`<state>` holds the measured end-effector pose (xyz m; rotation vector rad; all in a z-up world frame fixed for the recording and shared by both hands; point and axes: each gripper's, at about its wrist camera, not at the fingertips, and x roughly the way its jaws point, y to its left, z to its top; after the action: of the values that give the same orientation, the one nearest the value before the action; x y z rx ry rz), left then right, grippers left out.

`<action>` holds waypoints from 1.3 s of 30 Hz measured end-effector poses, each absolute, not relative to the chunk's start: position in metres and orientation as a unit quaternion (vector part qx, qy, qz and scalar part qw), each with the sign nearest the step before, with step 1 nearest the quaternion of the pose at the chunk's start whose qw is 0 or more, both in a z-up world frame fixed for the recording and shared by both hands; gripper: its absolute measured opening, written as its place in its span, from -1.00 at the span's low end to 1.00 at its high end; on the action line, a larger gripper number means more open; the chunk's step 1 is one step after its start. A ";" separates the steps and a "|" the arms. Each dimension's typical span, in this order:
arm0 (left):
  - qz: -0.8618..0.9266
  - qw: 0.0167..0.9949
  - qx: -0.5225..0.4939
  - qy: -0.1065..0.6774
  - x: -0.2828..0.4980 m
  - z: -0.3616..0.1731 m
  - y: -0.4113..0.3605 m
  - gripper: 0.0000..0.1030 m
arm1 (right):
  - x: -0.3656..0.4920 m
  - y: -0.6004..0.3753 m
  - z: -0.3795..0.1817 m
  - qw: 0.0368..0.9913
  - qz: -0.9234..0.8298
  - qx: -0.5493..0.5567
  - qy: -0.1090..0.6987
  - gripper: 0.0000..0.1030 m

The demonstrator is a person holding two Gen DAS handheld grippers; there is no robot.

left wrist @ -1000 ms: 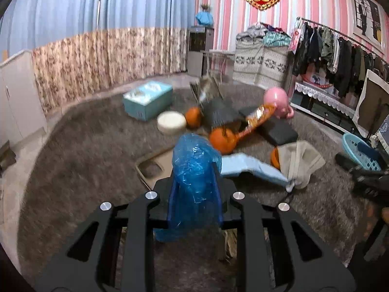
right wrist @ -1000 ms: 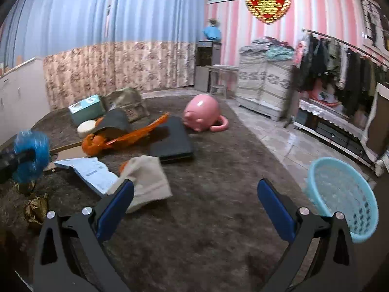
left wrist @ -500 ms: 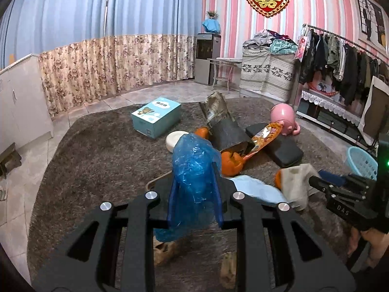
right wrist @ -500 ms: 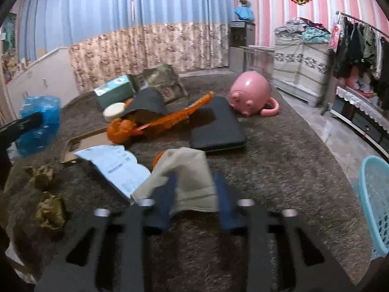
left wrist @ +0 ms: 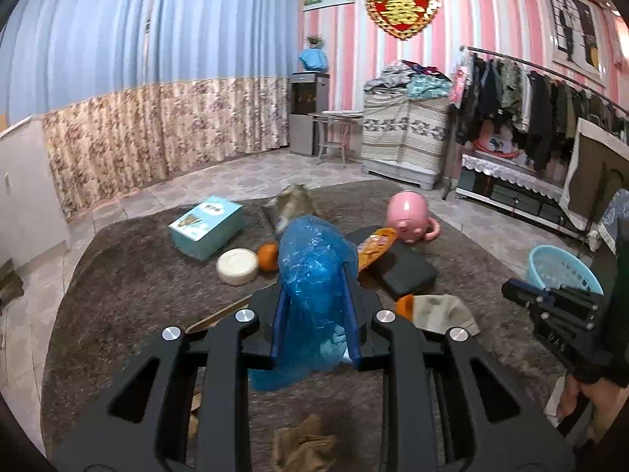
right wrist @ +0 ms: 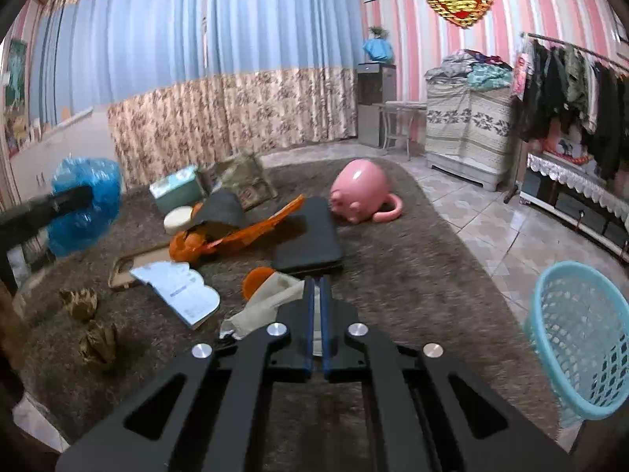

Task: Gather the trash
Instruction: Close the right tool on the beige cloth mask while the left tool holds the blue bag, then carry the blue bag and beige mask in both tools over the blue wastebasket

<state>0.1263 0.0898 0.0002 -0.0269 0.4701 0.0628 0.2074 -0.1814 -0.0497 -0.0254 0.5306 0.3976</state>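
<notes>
My left gripper (left wrist: 314,275) is shut on a crumpled blue plastic bag (left wrist: 314,271) and holds it above the brown rug; the bag also shows at the left of the right wrist view (right wrist: 84,204). My right gripper (right wrist: 317,287) is shut with nothing between its fingers, above a beige cloth (right wrist: 271,301). A light blue basket (right wrist: 582,346) stands at the right on the rug's edge; it also shows in the left wrist view (left wrist: 562,271). Crumpled brown paper (right wrist: 96,340) lies at the left. An orange wrapper (right wrist: 251,228) lies mid-rug.
On the rug lie a pink piggy bank (right wrist: 359,194), a black pad (right wrist: 308,236), a teal box (left wrist: 206,226), a white round tin (left wrist: 237,265), oranges (left wrist: 268,255), an open booklet (right wrist: 177,291) and a cardboard tray (right wrist: 129,265). A clothes rack (left wrist: 550,118) stands right.
My right gripper closed from wide open to shut. My left gripper rose and pulled back with the blue bag held, so more of the rug and basket shows.
</notes>
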 end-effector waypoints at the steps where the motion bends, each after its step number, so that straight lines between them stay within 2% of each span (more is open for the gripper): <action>1: 0.027 0.972 -0.009 0.232 0.127 0.000 0.084 -0.55 | 0.207 -0.189 -0.046 0.947 0.191 -0.007 0.257 -0.95; 7: 0.001 0.973 -0.014 0.230 0.133 0.002 0.057 -0.55 | 0.212 -0.216 -0.046 0.943 0.178 0.003 0.282 -0.90; 8: -0.001 0.973 -0.015 0.232 0.133 -0.001 0.055 -0.55 | 0.215 -0.216 -0.050 0.940 0.180 0.005 0.288 -0.66; 9: -0.001 0.972 -0.013 0.235 0.134 -0.002 0.053 -0.55 | 0.217 -0.214 -0.055 0.938 0.182 0.009 0.295 0.08; 10: 0.000 0.971 -0.012 0.238 0.134 -0.004 0.052 -0.55 | 0.218 -0.212 -0.058 0.938 0.181 0.011 0.297 0.45; 11: 0.001 0.970 -0.011 0.242 0.133 -0.008 0.053 -0.55 | 0.219 -0.208 -0.063 0.939 0.179 0.011 0.293 0.58; 17: 0.018 0.967 -0.015 0.255 0.132 -0.025 0.074 -0.55 | 0.235 -0.178 -0.088 0.922 0.206 0.008 0.326 0.56; 19: 0.026 0.965 -0.022 0.261 0.132 -0.029 0.083 -0.55 | 0.241 -0.163 -0.096 0.916 0.220 0.004 0.336 0.45; 21: 0.034 0.964 -0.024 0.262 0.131 -0.031 0.088 -0.55 | 0.244 -0.152 -0.105 0.906 0.238 -0.007 0.351 -0.26; 26: 0.040 0.966 -0.026 0.255 0.130 -0.027 0.091 -0.55 | 0.236 -0.147 -0.112 0.906 0.241 -0.036 0.347 -0.79; 30: 0.033 0.968 -0.029 0.247 0.130 -0.018 0.083 -0.55 | 0.219 -0.170 -0.085 0.924 0.230 -0.013 0.305 -0.90; 39: -0.011 0.977 -0.015 0.213 0.138 0.012 0.030 -0.55 | 0.186 -0.241 -0.028 0.957 0.167 -0.009 0.238 -0.92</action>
<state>0.1378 0.0298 0.0123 -0.0307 0.4287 -0.0227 0.1858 -0.2412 -0.0284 -0.0176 0.4833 0.3379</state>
